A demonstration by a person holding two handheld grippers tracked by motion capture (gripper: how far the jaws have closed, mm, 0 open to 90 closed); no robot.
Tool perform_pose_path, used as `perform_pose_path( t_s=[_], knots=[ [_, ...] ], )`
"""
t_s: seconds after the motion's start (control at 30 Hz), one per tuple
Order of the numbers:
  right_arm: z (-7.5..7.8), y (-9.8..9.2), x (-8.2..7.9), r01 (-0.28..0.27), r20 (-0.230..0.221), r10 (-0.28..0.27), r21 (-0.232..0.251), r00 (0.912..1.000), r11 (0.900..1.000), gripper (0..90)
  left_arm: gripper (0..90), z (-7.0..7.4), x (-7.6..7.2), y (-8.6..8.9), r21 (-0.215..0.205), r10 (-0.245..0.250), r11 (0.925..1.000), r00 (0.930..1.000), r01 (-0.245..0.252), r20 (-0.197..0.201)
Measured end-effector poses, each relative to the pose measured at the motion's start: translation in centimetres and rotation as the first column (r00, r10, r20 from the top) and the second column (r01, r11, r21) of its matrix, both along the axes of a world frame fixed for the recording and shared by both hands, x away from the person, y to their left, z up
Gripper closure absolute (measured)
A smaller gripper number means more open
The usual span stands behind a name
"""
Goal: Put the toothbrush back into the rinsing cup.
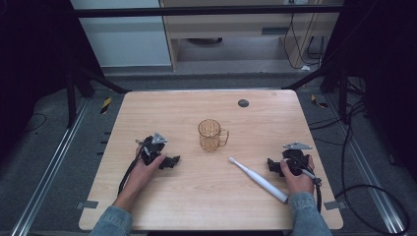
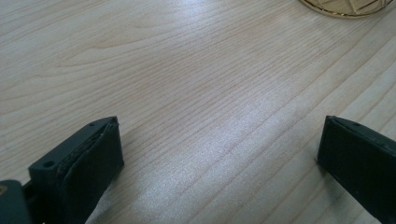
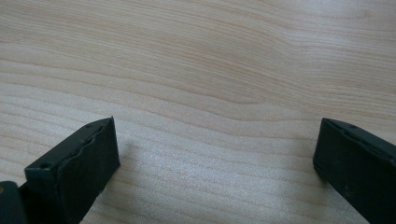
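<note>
While both grippers rest low on the table (image 1: 147, 118) with nothing between their jaws, the work on the toothbrush and mug reads as not yet begun.

Item 1, left gripper (image 1: 173, 161): held in the person's left hand (image 1: 143, 169) at the left of the wooden top, its jaws pointing toward the middle. In the left gripper view the two black jaws stand spread wide, bare wood grain between them, and a gold-tinted rim of the mug (image 2: 345, 7) shows at the top edge, a little ahead and apart.

Item 2, mug: amber, see-through, upright near the table's centre (image 1: 211, 135), handle turned to the right, apparently empty. Nothing touches it.

Item 3, toothbrush (image 1: 258, 179): white, lying flat on the table, head toward the mug, handle running down and to the right. It sits between the mug and the right gripper, near but apart from both.

Item 4, right gripper (image 1: 273, 166): held in the right hand (image 1: 300, 177) just beside the toothbrush's handle end. In the right gripper view its jaws are likewise spread wide over bare wood.

Status, as a judgement: nothing grasped, nothing moved into the mug. Left to do, likely: pick up the toothbrush, perhaps steady the mug, and stand the brush inside it.
</note>
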State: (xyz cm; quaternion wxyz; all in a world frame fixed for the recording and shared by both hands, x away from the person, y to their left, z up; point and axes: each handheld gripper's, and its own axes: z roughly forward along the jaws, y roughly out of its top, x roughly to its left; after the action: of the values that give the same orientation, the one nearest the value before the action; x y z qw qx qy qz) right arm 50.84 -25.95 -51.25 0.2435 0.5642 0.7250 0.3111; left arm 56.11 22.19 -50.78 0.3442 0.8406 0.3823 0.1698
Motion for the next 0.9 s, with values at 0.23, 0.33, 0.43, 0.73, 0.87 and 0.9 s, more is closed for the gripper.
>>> perform_pose_path(
  t_s=[0.23, 0.33, 0.43, 0.73, 0.87, 0.9],
  knots=[
    [0.0, 0.0, 0.0, 0.001, 0.0, -0.001, 0.001, 1.0, 1.0, 0.5, 0.0, 0.0, 0.0, 0.0, -0.001, 0.0, 1.0, 1.0, 0.0, 0.0],
    [0.0, 0.0, 0.0, 0.0, 0.0, 0.0, 0.001, 1.0, 1.0, 0.5, 0.0, 0.0, 0.0, 0.0, 0.0, 0.002, 1.0, 1.0, -0.002, 0.0],
    [0.3, -0.2, -0.2, 0.011, -0.001, -0.011, 0.006, 0.9999, 1.0, 9.3, 0.0, 0.0, 0.0, 0.0, 0.0, 0.003, 1.0, 1.0, -0.003, 0.0],
    [3.5, 0.9, -2.5, -0.066, 0.032, 0.067, -0.029, 0.9972, 0.997, 11.8, 0.0, 0.0, 0.0, 0.0, -0.002, 0.005, 1.0, 1.0, -0.005, -0.001],
    [4.7, 1.7, -3.5, -0.11, 0.011, 0.11, -0.055, 0.9938, 0.992, 11.8, 0.0, 0.0, 0.0, 0.0, -0.001, 0.006, 1.0, 1.0, -0.006, -0.001],
    [4.7, 1.7, -3.5, -0.11, 0.011, 0.11, -0.055, 0.9938, 0.992, 11.8, 0.0, 0.0, 0.0, 0.0, -0.001, 0.006, 1.0, 1.0, -0.006, -0.001]
  ],
)
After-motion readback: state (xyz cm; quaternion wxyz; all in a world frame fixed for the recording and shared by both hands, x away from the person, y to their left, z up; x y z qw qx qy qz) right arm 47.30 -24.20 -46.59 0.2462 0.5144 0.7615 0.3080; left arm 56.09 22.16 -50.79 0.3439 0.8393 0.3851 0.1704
